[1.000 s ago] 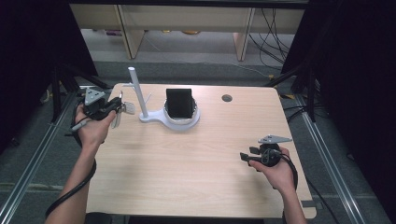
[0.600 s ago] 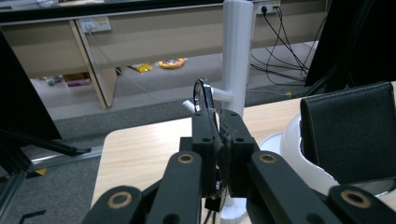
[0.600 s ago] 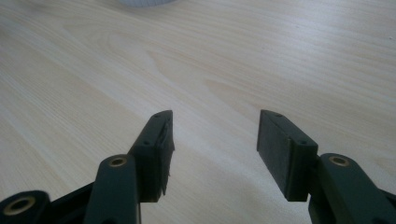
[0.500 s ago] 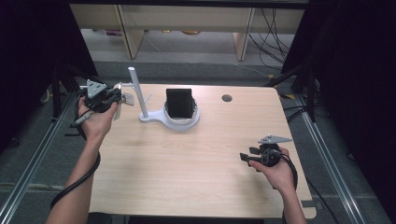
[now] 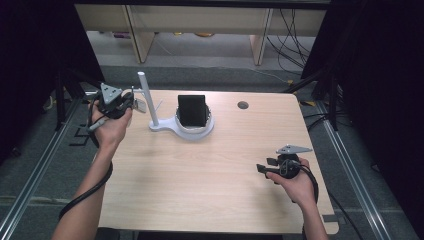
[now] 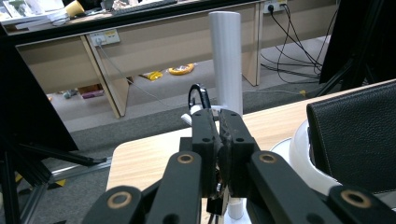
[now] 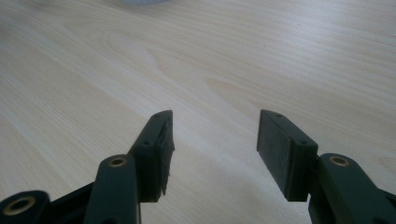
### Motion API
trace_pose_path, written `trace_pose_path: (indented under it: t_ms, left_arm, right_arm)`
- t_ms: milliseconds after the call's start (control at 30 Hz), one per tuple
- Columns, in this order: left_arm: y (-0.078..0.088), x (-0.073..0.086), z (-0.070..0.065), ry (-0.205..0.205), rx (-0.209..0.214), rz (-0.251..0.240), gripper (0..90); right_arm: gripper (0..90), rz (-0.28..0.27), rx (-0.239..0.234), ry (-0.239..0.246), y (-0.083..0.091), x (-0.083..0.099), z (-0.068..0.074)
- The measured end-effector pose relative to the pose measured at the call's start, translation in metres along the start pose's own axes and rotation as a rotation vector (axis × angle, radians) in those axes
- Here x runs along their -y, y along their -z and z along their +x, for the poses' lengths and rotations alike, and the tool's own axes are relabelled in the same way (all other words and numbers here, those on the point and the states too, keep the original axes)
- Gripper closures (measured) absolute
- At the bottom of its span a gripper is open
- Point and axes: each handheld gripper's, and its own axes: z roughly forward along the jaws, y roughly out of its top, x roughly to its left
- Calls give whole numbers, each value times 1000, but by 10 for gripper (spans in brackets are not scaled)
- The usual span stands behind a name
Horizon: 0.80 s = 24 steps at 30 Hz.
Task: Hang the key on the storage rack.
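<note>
Evidently left gripper (image 5: 131, 101), at the table's (image 5: 210, 175) 10 o'clock, is clamped on a small clip-like item (image 6: 198, 95) beside the post (image 5: 148, 100), likely to hang it there, while right gripper (image 5: 262, 168) idles wide open, empty, at 4 o'clock.

A pale wooden table (image 5: 210, 170) with a round cable hole (image 5: 243, 105) stands on grey carpet (image 5: 30, 150). Beyond it runs a long beige desk (image 5: 200, 17) on panel legs, with loose black cables (image 5: 292, 30) hanging at its right end. Black curtains (image 5: 380, 75) close in both sides.
</note>
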Motion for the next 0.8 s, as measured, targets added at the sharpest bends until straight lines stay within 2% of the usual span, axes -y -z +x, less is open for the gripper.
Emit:
trace_pose_path:
  t_ms: [33,233,333,367,400,433,533,567,600,700,733,767,800]
  left_arm:
    - [-1,0,-1,-6,0,2,854]
    - [-10,3,-9,-21,9,12,854]
    - [-16,6,-13,-21,22,30,851]
    - [-18,7,-13,-16,30,28,849]
    - [-18,8,-14,-14,37,16,843]
    - [-18,8,-15,-15,43,17,829]
    - [-13,9,-16,-7,65,18,755]
    - [-11,10,-16,-6,70,21,741]
    - [-8,11,-16,-5,78,24,730]
    - [1,14,-13,5,84,22,699]
    - [4,15,-11,7,82,23,684]
    - [7,16,-9,10,81,20,676]
    - [10,17,-7,13,80,20,665]
  right_arm:
    - [470,26,-55,-13,2,-1,-1]
    - [470,7,-42,20,0,-1,-2]
    - [470,20,-42,9,2,-1,-1]
    - [470,18,-19,-9,1,0,-1]
    - [469,32,-12,11,3,-1,-1]
    - [470,21,-52,0,3,-1,-2]
    - [469,40,-39,-7,5,-1,-4]
    - [469,12,-9,-16,2,0,-2]
    - [468,7,23,-17,2,0,-2]
    - [468,9,13,-12,4,0,-2]
    - [467,45,5,-7,7,-1,-3]
    - [466,27,-46,-31,5,-1,-3]
    - [466,29,-40,-29,6,-1,-4]
